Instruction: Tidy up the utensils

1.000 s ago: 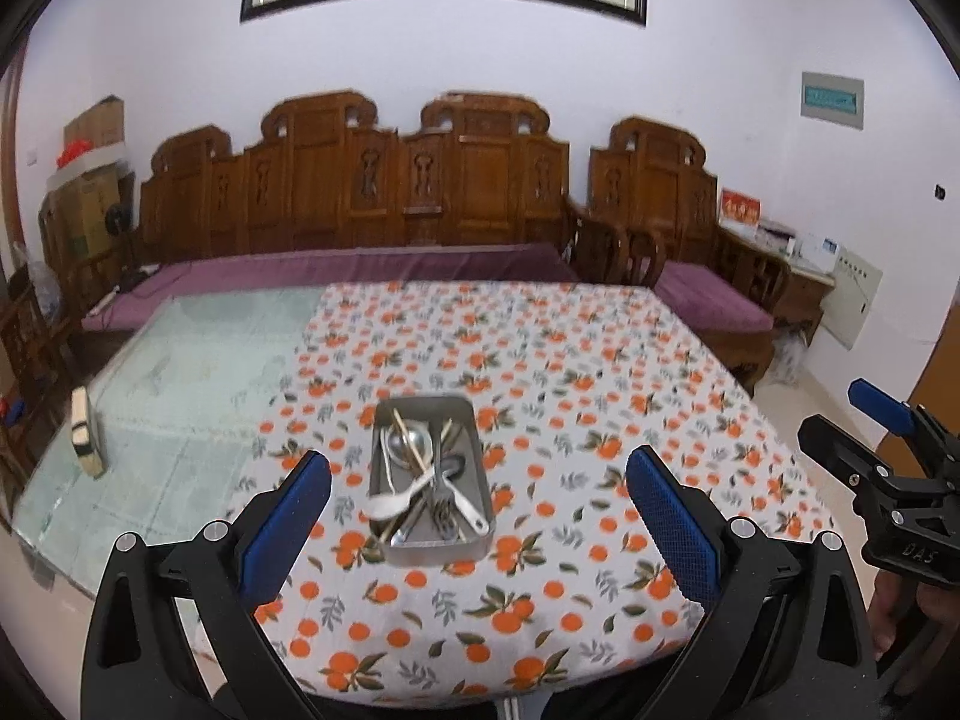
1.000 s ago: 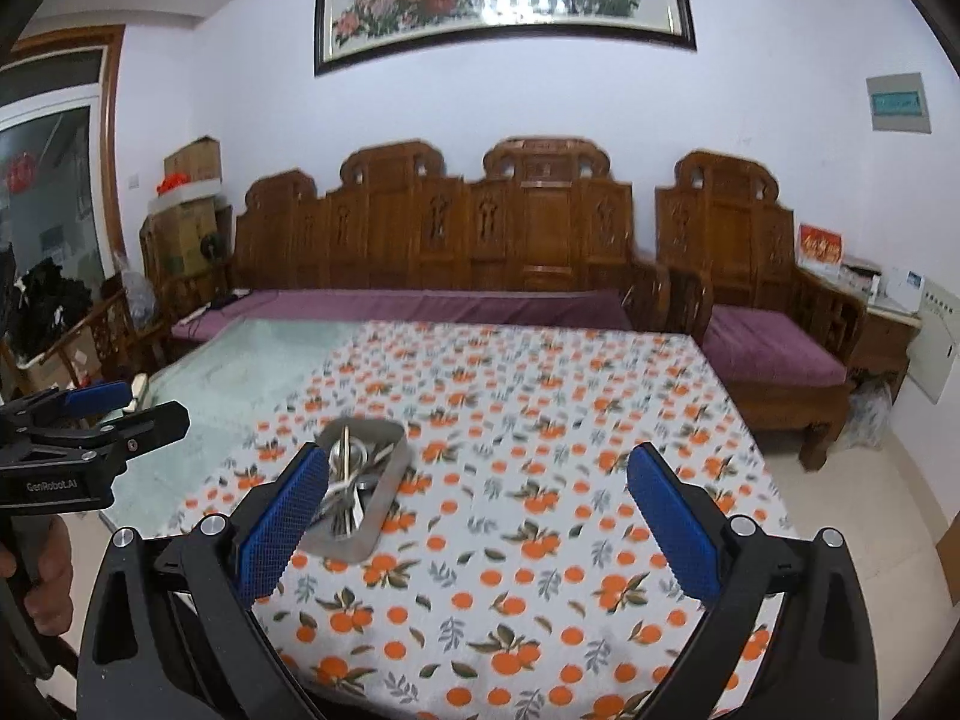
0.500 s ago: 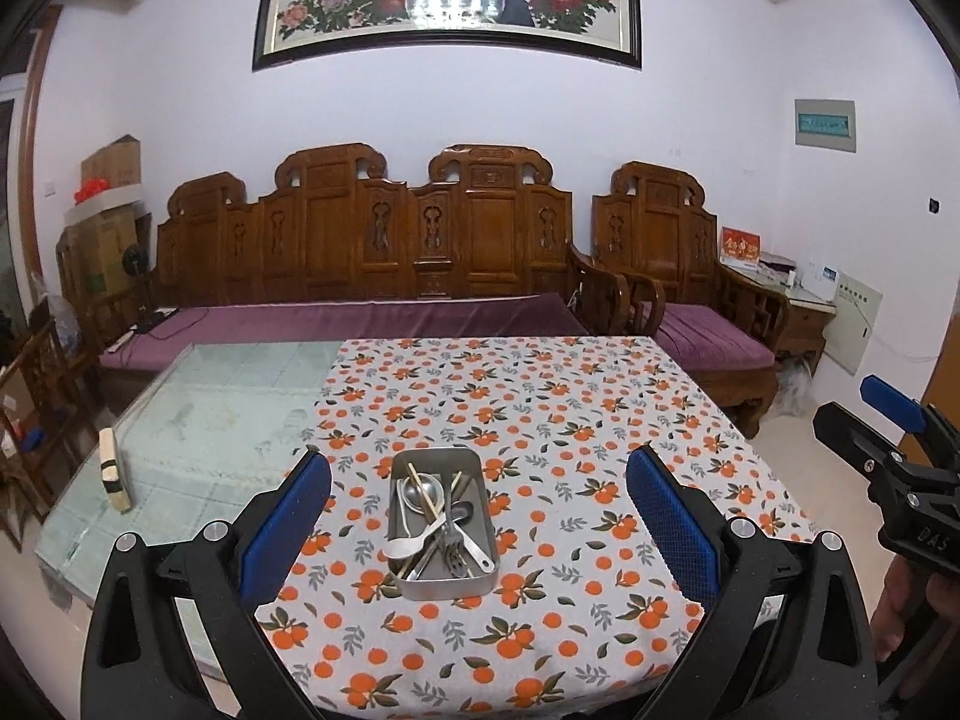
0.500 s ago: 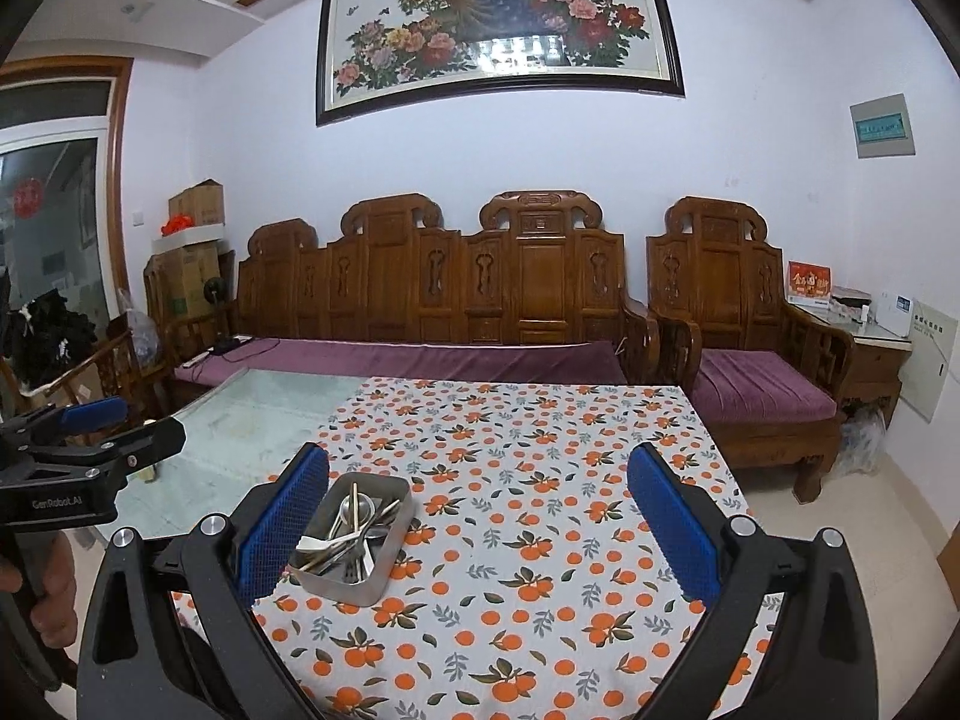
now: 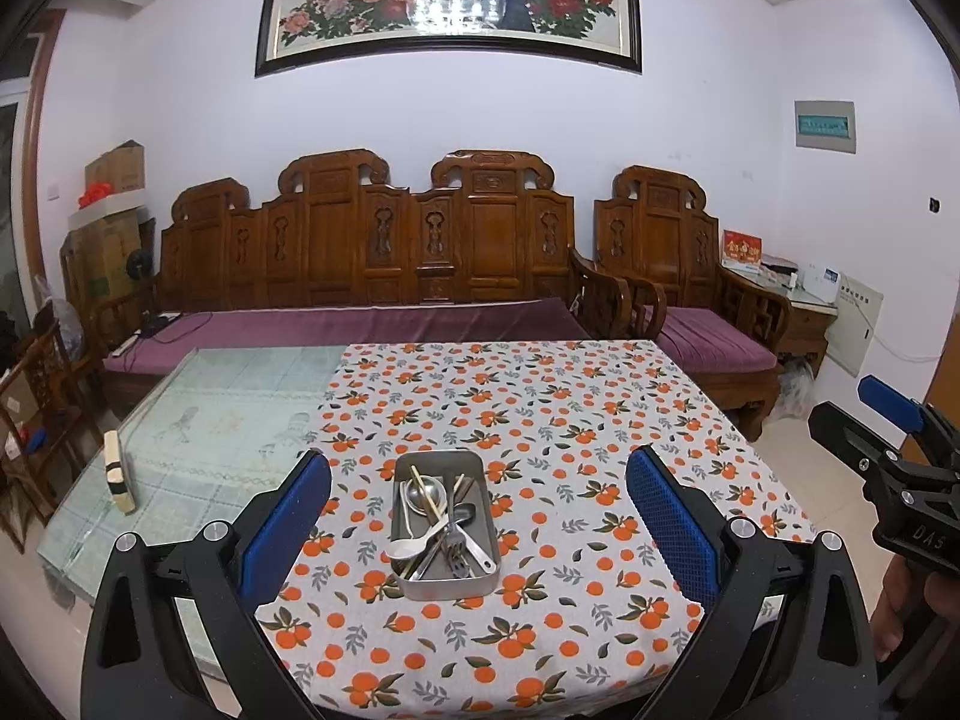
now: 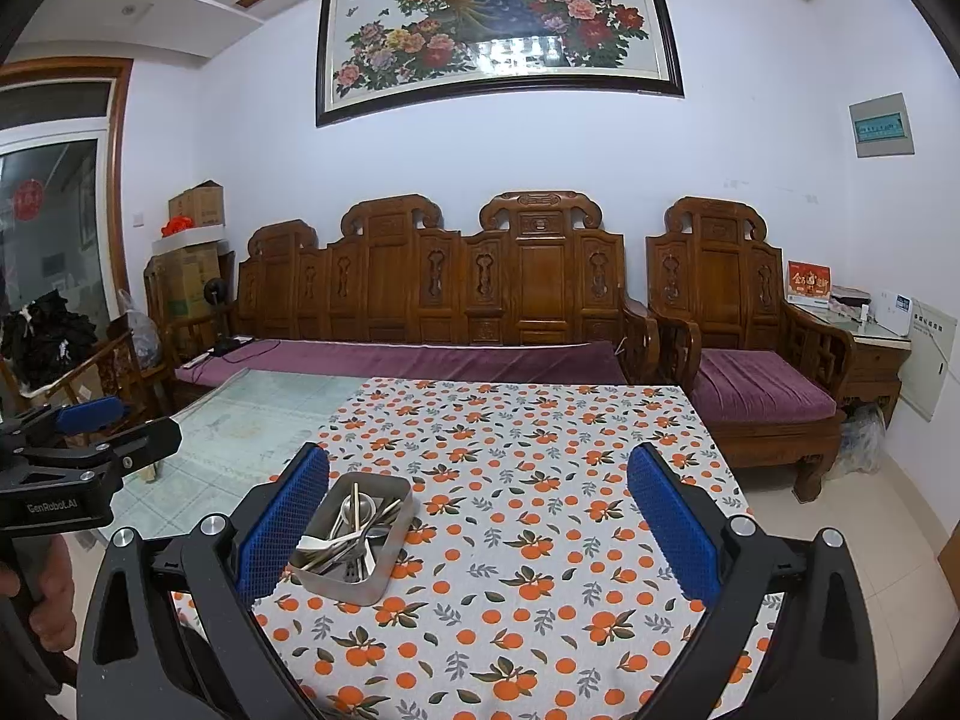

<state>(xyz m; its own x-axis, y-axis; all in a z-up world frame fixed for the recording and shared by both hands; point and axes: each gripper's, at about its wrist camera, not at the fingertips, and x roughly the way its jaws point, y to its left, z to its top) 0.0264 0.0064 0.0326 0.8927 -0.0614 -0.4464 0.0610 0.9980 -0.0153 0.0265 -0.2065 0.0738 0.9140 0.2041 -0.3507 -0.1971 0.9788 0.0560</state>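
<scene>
A rectangular metal tin (image 5: 420, 588) sits on the orange-print tablecloth (image 5: 570, 420) near the front edge. It holds a jumble of utensils (image 5: 441, 519): a white spoon, metal spoons, forks and chopsticks. The tin also shows in the right wrist view (image 6: 342, 591). My left gripper (image 5: 479, 516) is open and empty, held above and in front of the tin. My right gripper (image 6: 478, 519) is open and empty, to the right of the tin. Each gripper shows at the edge of the other's view.
The left part of the table is bare glass (image 5: 210, 420) with a small block (image 5: 117, 474) standing on it. A carved wooden sofa (image 5: 372, 276) with purple cushions stands behind the table, an armchair (image 5: 690, 300) at the right.
Both grippers have pulled back and tilted up; the table and tin now sit lower and farther away in both views. Both stay open and empty.
</scene>
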